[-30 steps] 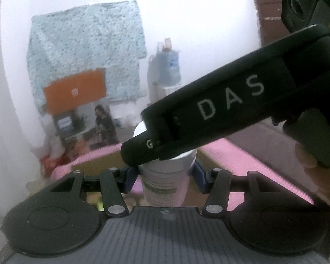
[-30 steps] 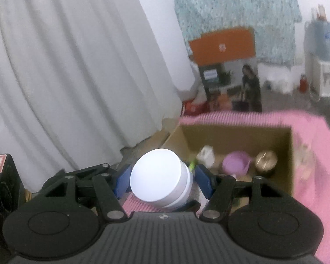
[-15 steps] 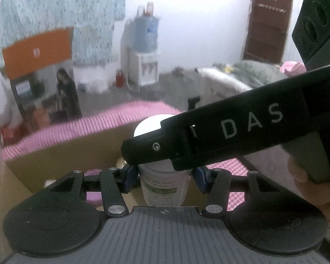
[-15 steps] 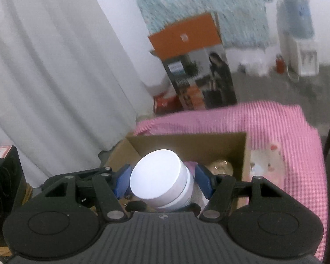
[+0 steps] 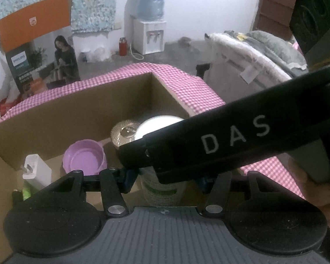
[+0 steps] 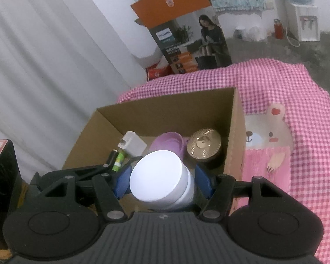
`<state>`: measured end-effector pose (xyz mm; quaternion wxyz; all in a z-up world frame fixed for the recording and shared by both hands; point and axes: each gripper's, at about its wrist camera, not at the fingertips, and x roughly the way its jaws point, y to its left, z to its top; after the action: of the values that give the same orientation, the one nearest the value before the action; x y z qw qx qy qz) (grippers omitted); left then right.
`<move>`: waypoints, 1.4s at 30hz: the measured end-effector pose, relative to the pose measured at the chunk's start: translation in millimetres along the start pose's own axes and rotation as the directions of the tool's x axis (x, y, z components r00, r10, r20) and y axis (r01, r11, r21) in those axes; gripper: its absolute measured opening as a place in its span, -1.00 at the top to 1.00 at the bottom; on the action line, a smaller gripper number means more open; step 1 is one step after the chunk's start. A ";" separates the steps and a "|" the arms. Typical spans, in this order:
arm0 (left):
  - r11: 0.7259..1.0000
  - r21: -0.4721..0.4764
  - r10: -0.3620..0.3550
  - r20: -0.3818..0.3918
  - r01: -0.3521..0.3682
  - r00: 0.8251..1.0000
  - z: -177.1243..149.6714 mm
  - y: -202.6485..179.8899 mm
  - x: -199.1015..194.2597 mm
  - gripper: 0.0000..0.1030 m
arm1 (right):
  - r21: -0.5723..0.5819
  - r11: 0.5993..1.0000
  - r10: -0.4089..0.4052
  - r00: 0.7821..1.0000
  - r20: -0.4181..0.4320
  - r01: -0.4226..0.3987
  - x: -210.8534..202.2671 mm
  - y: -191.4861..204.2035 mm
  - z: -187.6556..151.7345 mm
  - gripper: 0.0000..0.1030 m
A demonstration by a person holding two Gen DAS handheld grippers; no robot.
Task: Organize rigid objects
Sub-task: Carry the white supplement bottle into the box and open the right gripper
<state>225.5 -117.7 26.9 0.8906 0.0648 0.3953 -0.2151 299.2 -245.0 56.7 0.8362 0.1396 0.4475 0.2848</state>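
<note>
Both grippers' fingers clench one white-lidded jar [image 6: 162,180], right gripper [image 6: 162,181] at the lid, left gripper [image 5: 165,176] lower, holding it tilted just above the open cardboard box [image 6: 165,112].

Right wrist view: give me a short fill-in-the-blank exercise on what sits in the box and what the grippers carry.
1. The open cardboard box rests on a pink checked ____.
2. Both the right gripper and the left gripper are clamped on one white-lidded plastic ____.
3. Next to the ribbed gold lid in the box lies a round ____ plastic lid.
4. The white plug-in charger lies beside a small ____ battery.

Missing words: cloth; jar; purple; green
</note>
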 end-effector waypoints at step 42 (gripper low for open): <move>0.898 -0.261 0.396 0.132 -0.354 0.909 -75.8 44.9 -156.5 -1.00 | -0.028 0.966 -0.228 0.902 0.368 0.255 -106.3 112.7 -100.4 -1.00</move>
<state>100.7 -3.7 87.6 0.9490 0.0158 0.3149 0.0037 130.1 -221.0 126.5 0.9376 0.1015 0.2888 0.1650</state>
